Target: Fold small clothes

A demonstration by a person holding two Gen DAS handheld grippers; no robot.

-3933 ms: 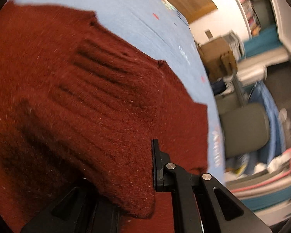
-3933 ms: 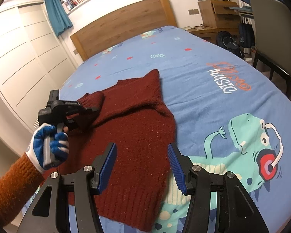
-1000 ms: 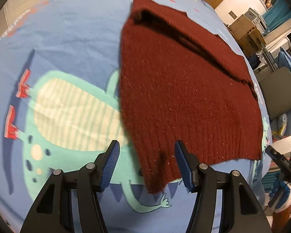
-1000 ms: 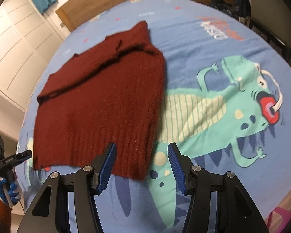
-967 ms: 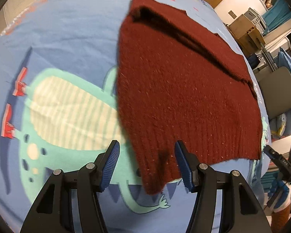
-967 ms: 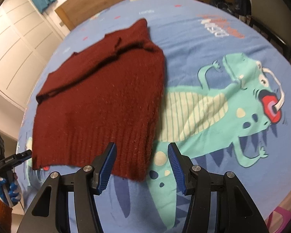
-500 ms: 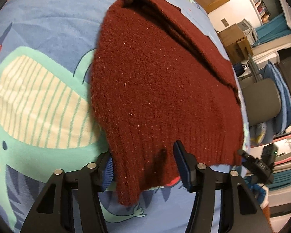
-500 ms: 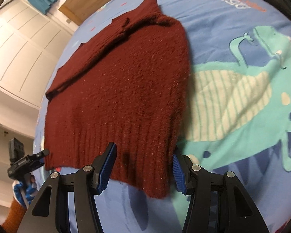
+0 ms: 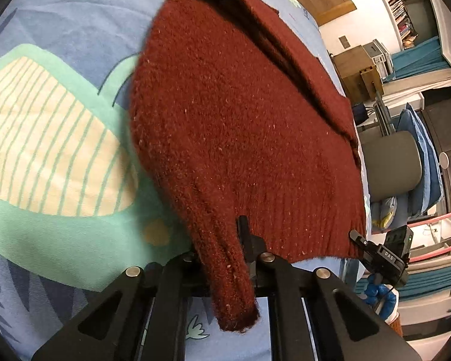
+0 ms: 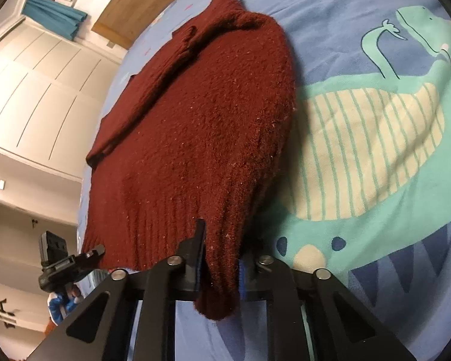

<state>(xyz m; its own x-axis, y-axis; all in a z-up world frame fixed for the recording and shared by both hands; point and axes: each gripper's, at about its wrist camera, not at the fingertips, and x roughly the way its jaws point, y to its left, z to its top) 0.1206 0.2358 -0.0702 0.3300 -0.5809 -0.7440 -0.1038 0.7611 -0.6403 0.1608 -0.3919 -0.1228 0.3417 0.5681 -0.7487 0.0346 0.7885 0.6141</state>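
**Both hem corners now pinched**

Half a second ago each tool stood apart astride a bottom corner of the sweater; now both have closed. The left tool (image 9: 225,258) is clamped on the hem corner nearest it, a tongue of dark red knit drooping out past its fingers, and the right tool (image 10: 218,258) is clamped the same way on the opposite corner.

The sweater (image 9: 240,114) lies spread on the bed, hem towards the person, its sleeves already laid across the upper body. Holding the two bottom corners at once looks like the setup for lifting the hem and carrying it up towards the collar, so the fabric stays level and square while it doubles over.

The bed sheet (image 9: 54,24) is blue with a large teal cartoon creature with a striped cream belly. Beyond it are a wooden headboard (image 10: 141,6), white wardrobe doors (image 10: 39,84), a grey chair (image 9: 391,165) and bookshelves.
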